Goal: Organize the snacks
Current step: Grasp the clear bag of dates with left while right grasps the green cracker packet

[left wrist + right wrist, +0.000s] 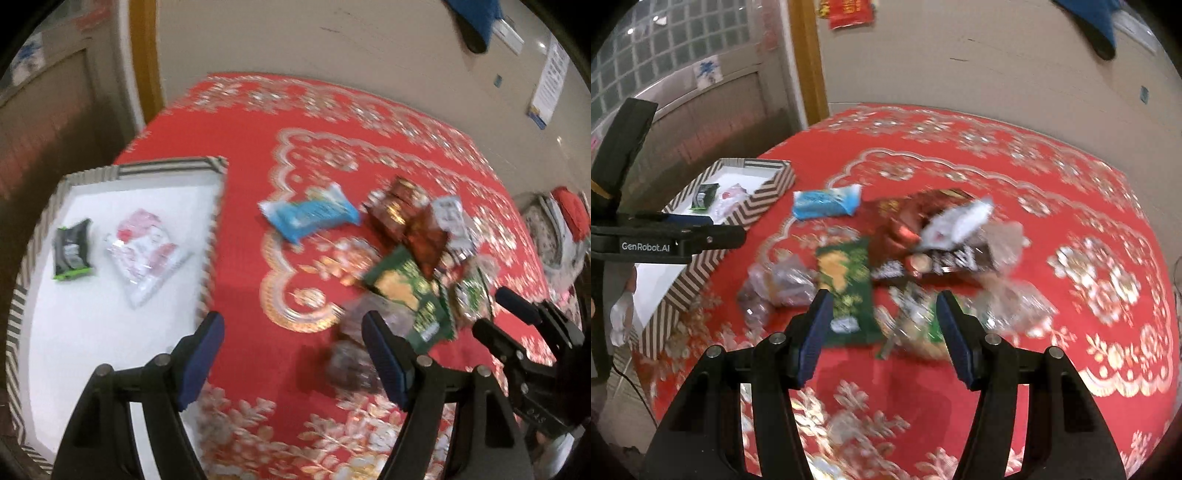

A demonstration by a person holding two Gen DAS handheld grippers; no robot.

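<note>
Left wrist view: left gripper point(291, 354), fingers apart and empty, above a worktop point(240, 147) under a red patterned cloth. Chevron-edged tray point(212, 236) at left, holding a black-and-green packet point(72, 249) and a pink-and-white packet point(146, 251). Blue snack packet point(308, 214) lies just right of the tray; green packet point(410, 291) among a loose pile beyond. Right wrist view: right gripper point(884, 334), fingers apart, nothing between them, over the pile.
</note>
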